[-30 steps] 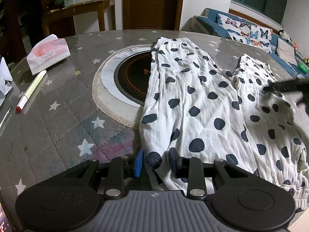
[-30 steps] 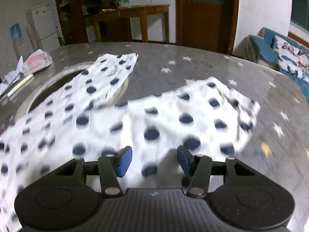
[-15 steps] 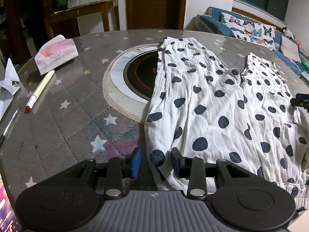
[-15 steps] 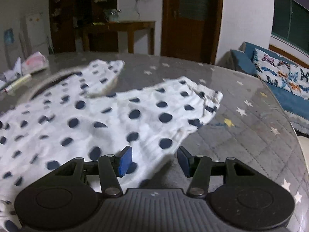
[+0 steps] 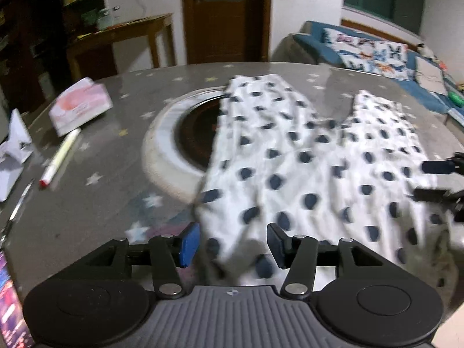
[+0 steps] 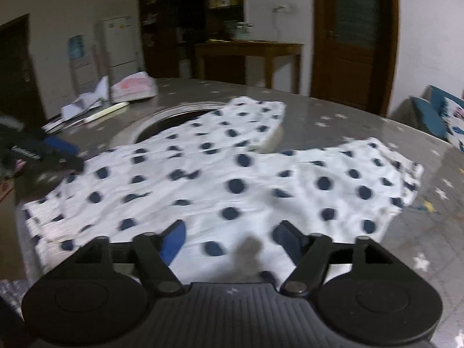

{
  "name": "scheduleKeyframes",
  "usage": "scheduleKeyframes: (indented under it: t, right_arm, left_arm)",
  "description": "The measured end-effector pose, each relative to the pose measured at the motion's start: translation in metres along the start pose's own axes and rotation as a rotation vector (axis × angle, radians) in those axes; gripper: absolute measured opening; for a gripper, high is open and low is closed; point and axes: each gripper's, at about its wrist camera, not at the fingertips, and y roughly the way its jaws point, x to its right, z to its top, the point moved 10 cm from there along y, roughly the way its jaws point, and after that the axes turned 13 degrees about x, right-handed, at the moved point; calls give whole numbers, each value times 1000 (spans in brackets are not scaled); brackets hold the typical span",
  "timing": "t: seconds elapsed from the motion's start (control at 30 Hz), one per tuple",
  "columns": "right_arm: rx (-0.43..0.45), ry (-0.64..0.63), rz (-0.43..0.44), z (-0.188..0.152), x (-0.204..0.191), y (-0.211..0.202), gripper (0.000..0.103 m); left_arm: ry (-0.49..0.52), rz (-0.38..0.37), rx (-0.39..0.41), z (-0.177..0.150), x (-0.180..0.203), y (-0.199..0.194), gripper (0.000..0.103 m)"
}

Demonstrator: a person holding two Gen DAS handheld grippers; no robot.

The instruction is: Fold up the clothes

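White trousers with dark dots (image 5: 290, 159) lie flat on the round grey star-patterned table (image 5: 87, 217), legs pointing away from me. My left gripper (image 5: 233, 245) hovers at the near left corner of the waist. Its jaws are opening, cloth lies between them, and the pads do not press on it. In the right wrist view the trousers (image 6: 232, 174) spread across the table (image 6: 348, 124). My right gripper (image 6: 230, 242) hangs over the near edge of the cloth, jaws opening and nothing pinched. Each gripper shows in the other's view: right gripper (image 5: 432, 180), left gripper (image 6: 68, 153).
A round hob ring (image 5: 174, 145) is set into the table under the left trouser leg. On the left lie a tissue pack (image 5: 79, 105), a pen (image 5: 59, 159) and folded paper (image 5: 14, 150). A blue sofa (image 5: 377, 55) stands beyond the table's far right edge.
Both pairs of jaws have widened; the left pads, close around the waist corner before, now stand well apart. The right gripper has swung across, so its view takes in the whole garment.
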Motion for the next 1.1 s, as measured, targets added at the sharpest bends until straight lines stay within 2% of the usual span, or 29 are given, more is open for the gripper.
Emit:
scheduleKeyframes:
  t: [0.13, 0.3, 0.67, 0.77, 0.9, 1.1]
  right_arm:
    - [4, -61, 57, -2, -29, -2, 75]
    - [-16, -111, 100, -15, -49, -4, 75]
    - [-58, -66, 101, -39, -37, -35, 75]
    - [-64, -33, 113, -31, -32, -35, 75]
    - [-20, -22, 92, -5, -20, -23, 75]
    - [7, -34, 37, 23, 9, 29, 75]
  left_arm:
    - [30, -47, -6, -5, 24, 8, 54]
    - [57, -47, -35, -19, 29, 18, 53]
    - [64, -45, -31, -24, 18, 15, 56]
    - [64, -45, -33, -24, 18, 15, 56]
    - [58, -46, -29, -24, 18, 15, 56]
    - [55, -47, -28, -24, 18, 15, 56]
